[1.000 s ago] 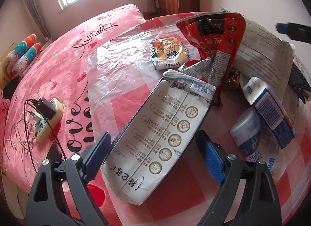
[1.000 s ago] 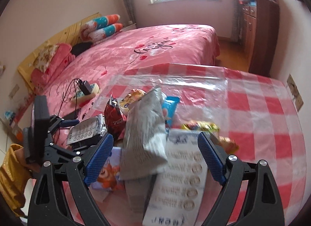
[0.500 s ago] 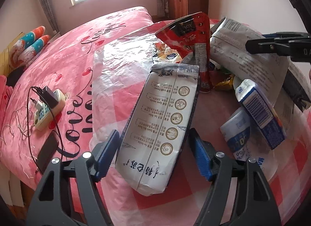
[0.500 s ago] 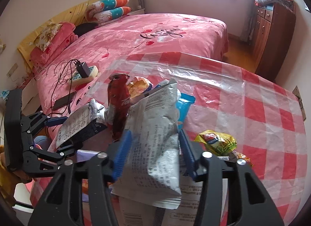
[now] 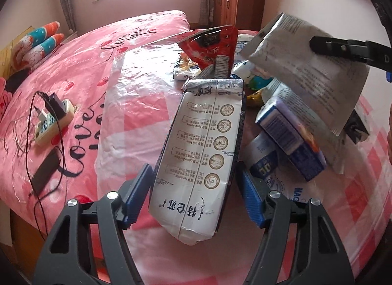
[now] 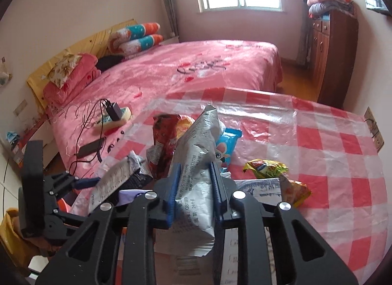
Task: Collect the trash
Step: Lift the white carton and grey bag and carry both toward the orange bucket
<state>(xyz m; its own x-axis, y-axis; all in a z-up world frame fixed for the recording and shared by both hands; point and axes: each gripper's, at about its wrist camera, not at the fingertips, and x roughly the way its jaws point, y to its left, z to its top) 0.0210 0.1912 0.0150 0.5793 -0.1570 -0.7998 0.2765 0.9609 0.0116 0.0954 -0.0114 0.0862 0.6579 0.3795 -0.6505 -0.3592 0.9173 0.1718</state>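
Now the right gripper is closing on the silver foil packet, lifted at twelve o'clock above the pile on the checked tablecloth. Left gripper narrows around the white printed pouch; slick, puffy film could squirt free.

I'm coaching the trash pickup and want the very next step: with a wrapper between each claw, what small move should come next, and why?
Probably lift the right claw a little. It is closing on the silver wrapper, which its pads already pinch, so a short lift should free that wrapper from the pile. The left claw is closing too, and the white packet sits between its pads.
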